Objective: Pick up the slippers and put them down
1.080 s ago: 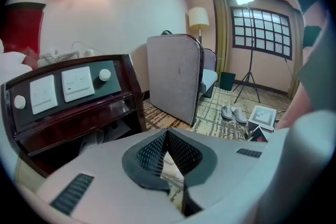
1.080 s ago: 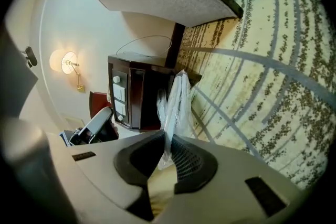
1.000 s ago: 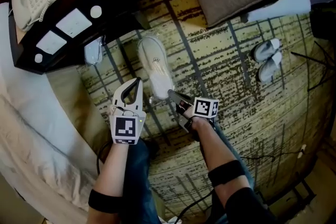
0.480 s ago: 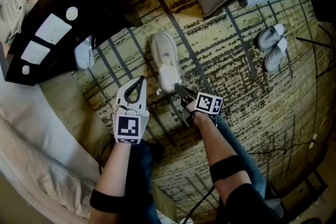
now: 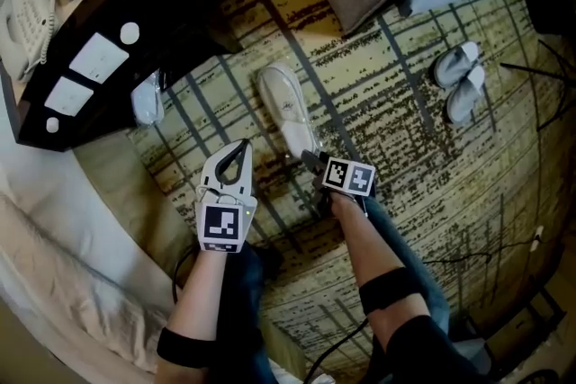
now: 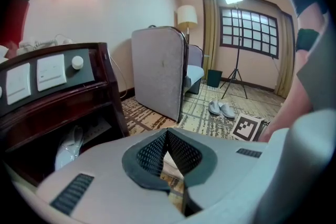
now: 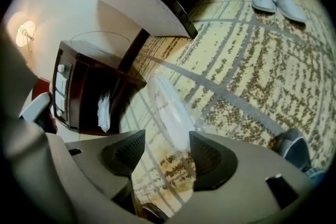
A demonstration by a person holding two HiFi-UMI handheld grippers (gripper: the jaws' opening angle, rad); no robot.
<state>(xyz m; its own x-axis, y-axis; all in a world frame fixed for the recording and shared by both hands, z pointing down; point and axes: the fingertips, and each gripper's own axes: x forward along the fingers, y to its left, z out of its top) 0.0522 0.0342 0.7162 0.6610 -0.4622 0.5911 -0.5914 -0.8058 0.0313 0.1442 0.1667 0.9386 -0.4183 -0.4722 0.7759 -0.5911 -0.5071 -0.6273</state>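
Wrapped slipper [image 5: 286,103]: flat on the patterned carpet [image 5: 405,175], lengthwise away from the person; near end right at the tips of the right gripper [image 5: 308,159]; seen in the right gripper view [image 7: 167,107] reaching into the gap between the two pads, closer to the right-hand pad; contact with that pad not clear.
Grey slippers [image 5: 459,81]: a pair side by side on the carpet, well off to the right of the wrapped slipper and farther away.
Nightstand [image 5: 162,4]: dark wood, left of the wrapped slipper and close to it, open shelf low down.
Shelf contents: one bagged white item [image 5: 147,99], slipper-like, leaning at the shelf's mouth; kind not certain.
Left gripper [image 5: 241,142]: left of the wrapped slipper's near end and apart from it; jaws pressed together at the tips, nothing pinched between them [image 6: 167,132].
Right gripper, jaws: spread wide, just been opening; wrapper end of the slipper between them [image 7: 167,139] but not squeezed; pointing steeply down at the carpet.
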